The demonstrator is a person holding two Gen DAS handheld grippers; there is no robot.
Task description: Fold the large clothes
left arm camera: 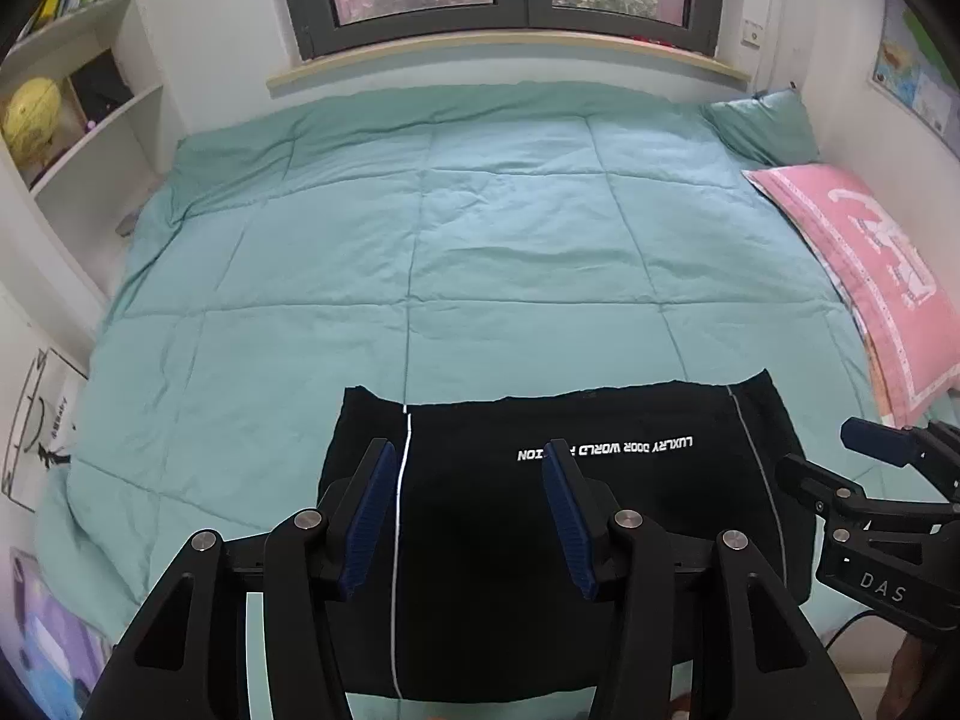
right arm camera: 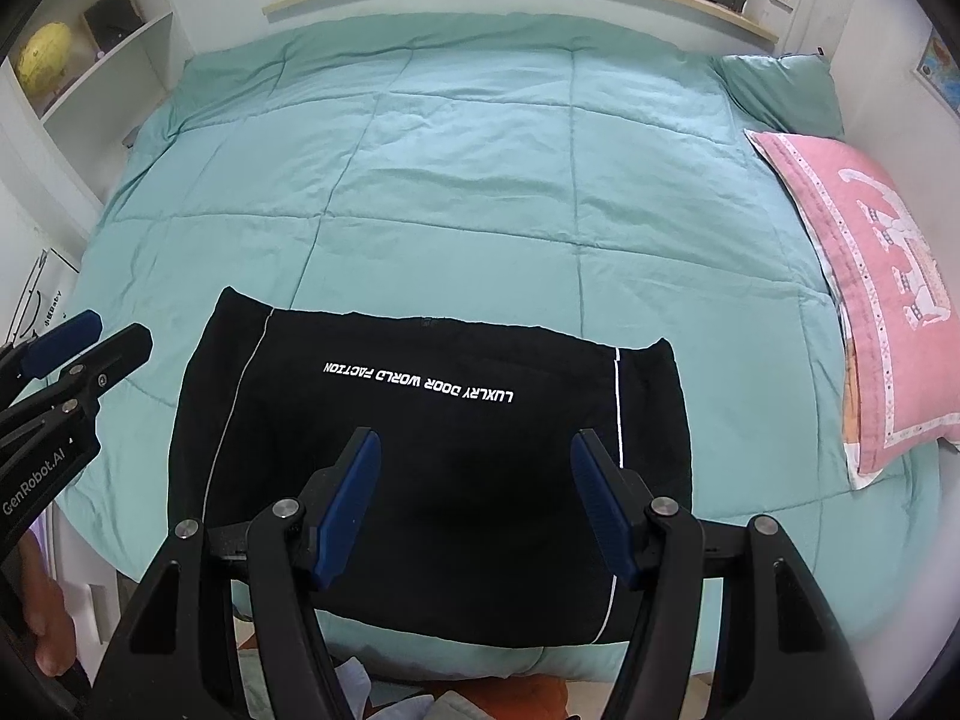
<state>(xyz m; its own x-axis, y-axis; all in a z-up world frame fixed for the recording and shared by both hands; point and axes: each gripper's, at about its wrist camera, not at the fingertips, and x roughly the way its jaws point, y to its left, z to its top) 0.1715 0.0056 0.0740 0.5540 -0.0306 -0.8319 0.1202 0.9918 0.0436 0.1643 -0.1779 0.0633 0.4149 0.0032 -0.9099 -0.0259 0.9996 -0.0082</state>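
Left wrist view: the left tool (left arm camera: 469, 468), pads spread apart and empty, hangs over the folded black garment (left arm camera: 630, 516) lying ahead on the teal quilt (left arm camera: 480, 228). The right tool (right arm camera: 475, 457), likewise apart and empty, hovers above the same garment.

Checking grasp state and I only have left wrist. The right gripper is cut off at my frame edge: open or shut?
Observer: Open. The right gripper hangs over the black garment, fingers apart, holding nothing.
Operator: A finger hides part of the print here. Full text?
Observer: The print reads LUXLRY DOOR WORLD FACTION, upside down to the camera.
Operator: Anything below the near bed edge?
Observer: Loose clothes on the floor, orange and pale pieces.
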